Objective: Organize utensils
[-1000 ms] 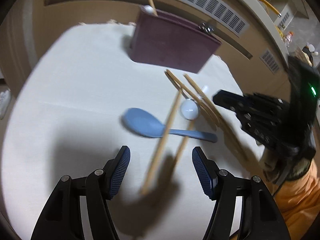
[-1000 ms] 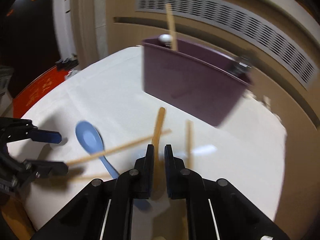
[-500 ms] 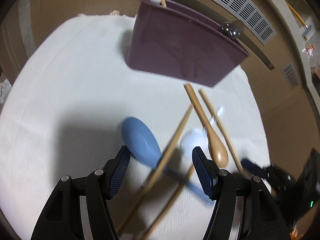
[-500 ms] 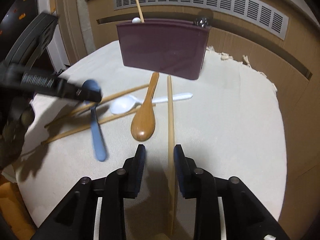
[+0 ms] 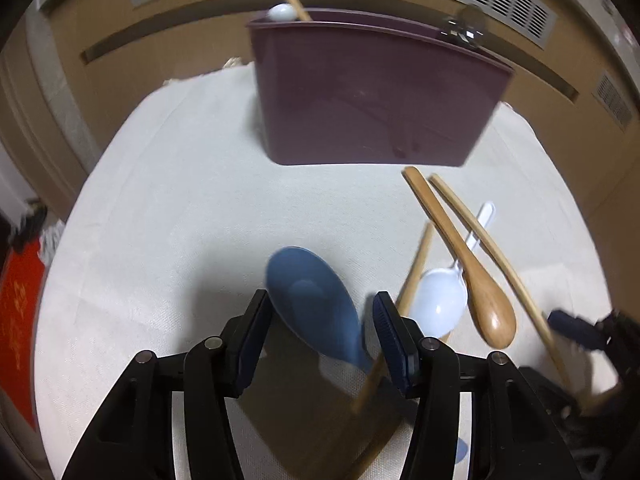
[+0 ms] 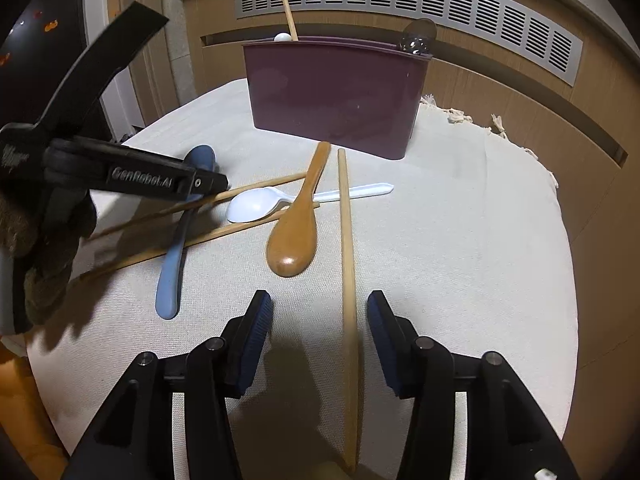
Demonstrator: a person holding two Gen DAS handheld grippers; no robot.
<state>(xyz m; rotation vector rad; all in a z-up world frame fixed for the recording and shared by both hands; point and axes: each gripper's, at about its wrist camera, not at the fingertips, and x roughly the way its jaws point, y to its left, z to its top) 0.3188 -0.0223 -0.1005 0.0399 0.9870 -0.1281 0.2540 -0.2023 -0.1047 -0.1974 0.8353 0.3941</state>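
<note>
Blue spoon (image 5: pixel 316 304) bowl sits btwn our left gripper (image 5: pixel 320 340) fingers, closing, not yet pinched; chopstick (image 6: pixel 347 280) lies loose btwn right gripper (image 6: pixel 316 336) fingers, opening.

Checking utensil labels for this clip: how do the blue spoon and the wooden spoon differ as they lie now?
The blue spoon points its bowl toward the purple holder; the wooden spoon points its handle there. The blue spoon's bowl sits between the left gripper fingers, which are closing; the wooden spoon is in neither gripper. Chopsticks cross over the blue spoon's handle; the wooden spoon lies over a white plastic spoon. Both rest on the cloth.
</note>
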